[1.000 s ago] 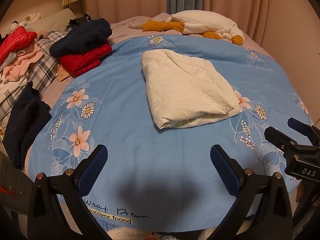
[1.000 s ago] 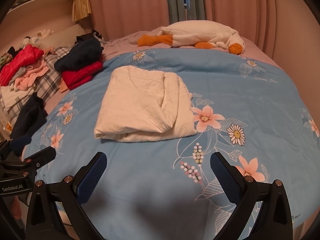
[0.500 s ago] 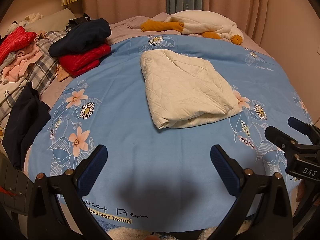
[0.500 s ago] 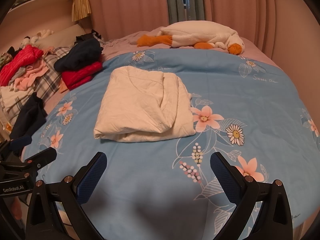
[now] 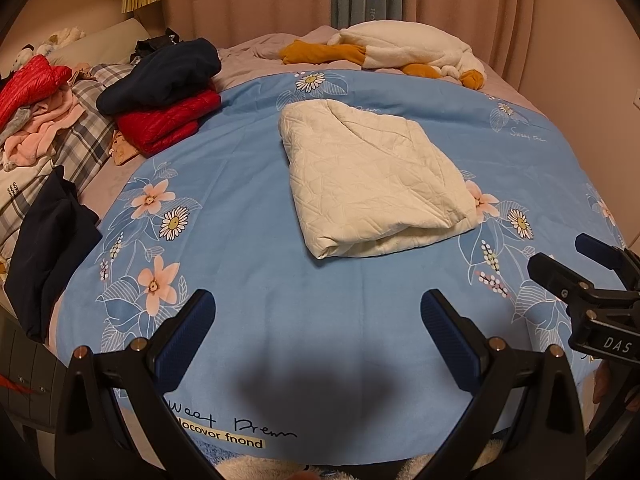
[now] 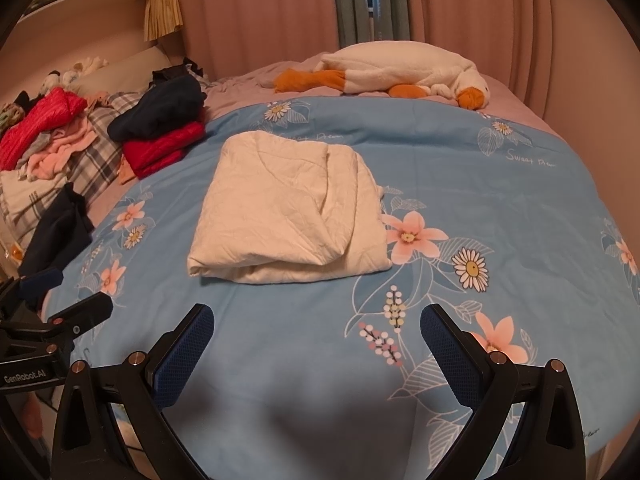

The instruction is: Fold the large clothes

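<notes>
Cream quilted garment lying folded on the blue floral cover.
Left gripper and right gripper are hovering spread wide, empty; cover lettering reading "Sweet Dream".

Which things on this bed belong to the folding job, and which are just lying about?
Job:
- cream quilted garment, folded on the blue floral cover
- left hand-held gripper, open
- right hand-held gripper, open

Lying about:
- navy and red folded stack
- goose plush
- pink and red clothes pile
- dark garment at the bed edge
</notes>
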A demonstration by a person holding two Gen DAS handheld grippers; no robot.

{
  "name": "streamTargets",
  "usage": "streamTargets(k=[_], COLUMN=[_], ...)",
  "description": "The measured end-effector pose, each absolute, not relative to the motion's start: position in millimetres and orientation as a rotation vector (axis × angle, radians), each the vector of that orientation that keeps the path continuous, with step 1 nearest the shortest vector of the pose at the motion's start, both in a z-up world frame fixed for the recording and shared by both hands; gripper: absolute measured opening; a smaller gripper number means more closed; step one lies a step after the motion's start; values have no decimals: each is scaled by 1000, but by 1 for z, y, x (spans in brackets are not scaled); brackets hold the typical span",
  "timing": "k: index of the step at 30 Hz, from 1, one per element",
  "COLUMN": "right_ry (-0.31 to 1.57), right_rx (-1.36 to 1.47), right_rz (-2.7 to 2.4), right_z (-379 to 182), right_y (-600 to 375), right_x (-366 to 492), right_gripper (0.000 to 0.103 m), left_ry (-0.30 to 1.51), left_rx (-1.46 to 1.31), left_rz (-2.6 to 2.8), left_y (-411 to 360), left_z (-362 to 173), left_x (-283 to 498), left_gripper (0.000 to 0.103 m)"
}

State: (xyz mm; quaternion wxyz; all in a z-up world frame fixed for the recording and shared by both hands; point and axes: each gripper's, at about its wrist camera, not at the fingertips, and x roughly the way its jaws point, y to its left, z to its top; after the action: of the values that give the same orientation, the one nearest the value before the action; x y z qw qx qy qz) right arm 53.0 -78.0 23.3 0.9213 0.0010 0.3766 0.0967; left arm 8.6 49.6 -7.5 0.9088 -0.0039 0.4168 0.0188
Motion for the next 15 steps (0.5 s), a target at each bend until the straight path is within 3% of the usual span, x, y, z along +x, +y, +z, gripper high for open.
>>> streamTargets(k=[15], right_ry=[774], right_rx=[-3], right_rz=[201], right_z=[24], right_y=[-76], right_x=[54], right_gripper=[102], left_ry=[835], left_rx=[-9], left_rz=[33], left_y=[50], left_z=[-3], left_x=[10], left_gripper=[103])
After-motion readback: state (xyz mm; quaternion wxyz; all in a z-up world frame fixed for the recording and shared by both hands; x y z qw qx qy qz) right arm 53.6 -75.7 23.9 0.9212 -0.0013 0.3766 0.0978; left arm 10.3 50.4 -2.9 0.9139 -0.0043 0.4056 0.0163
